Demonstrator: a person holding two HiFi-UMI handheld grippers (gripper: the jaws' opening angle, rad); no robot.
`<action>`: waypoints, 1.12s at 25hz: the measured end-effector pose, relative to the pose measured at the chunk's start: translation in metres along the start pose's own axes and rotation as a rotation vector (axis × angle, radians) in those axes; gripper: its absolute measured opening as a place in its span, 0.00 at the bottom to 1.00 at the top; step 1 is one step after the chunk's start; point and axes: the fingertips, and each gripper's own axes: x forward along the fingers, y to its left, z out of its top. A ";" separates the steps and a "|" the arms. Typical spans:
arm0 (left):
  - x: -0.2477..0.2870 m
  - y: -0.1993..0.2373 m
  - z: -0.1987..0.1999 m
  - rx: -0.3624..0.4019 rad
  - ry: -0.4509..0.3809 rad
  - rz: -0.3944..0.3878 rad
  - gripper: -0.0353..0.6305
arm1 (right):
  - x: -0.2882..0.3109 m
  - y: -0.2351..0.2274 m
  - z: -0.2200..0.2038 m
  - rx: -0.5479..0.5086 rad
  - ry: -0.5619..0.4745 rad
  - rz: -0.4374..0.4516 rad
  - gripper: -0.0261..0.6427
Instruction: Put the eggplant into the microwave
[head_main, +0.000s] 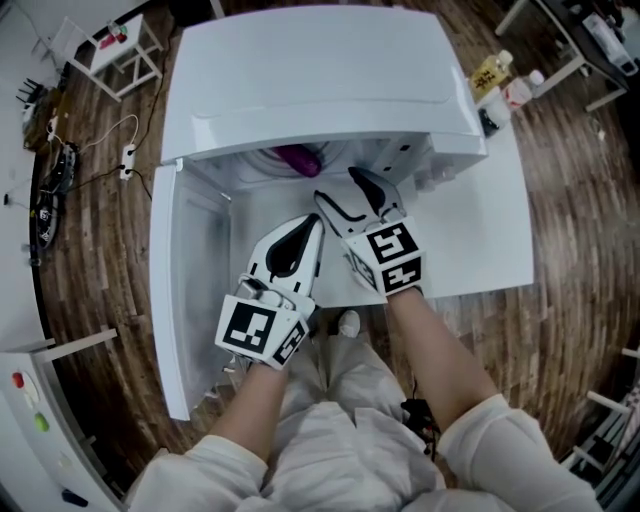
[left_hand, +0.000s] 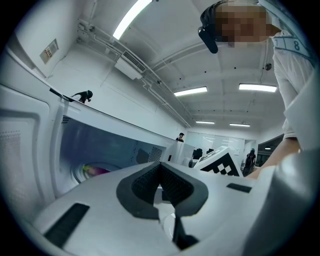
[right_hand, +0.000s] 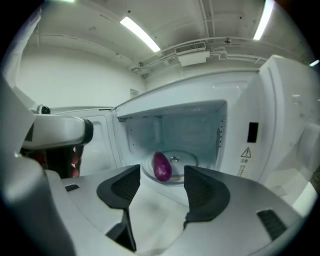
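A purple eggplant (head_main: 298, 158) (right_hand: 161, 166) lies on the glass turntable (right_hand: 177, 172) inside the open white microwave (head_main: 320, 90). My right gripper (head_main: 336, 183) (right_hand: 161, 174) is just in front of the cavity mouth. It points at the eggplant with its jaws apart and nothing between them. My left gripper (head_main: 314, 224) (left_hand: 160, 172) is lower and to the left, beside the swung-out door (head_main: 190, 290). Its jaws are shut and empty.
The microwave stands on a white table (head_main: 490, 240) over a wood floor. Bottles (head_main: 492, 75) stand at the table's back right corner. A white rack (head_main: 110, 45) and cables (head_main: 60, 170) lie at the far left. The control panel (right_hand: 255, 145) is right of the cavity.
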 end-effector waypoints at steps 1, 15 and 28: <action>0.000 -0.003 0.000 -0.006 0.000 -0.006 0.06 | -0.006 0.000 0.003 0.004 -0.007 -0.004 0.45; -0.008 -0.042 -0.007 0.004 0.030 -0.095 0.06 | -0.091 0.007 0.020 0.004 -0.101 -0.032 0.44; -0.023 -0.072 0.004 0.060 0.057 -0.187 0.06 | -0.159 0.023 0.043 -0.052 -0.190 -0.035 0.11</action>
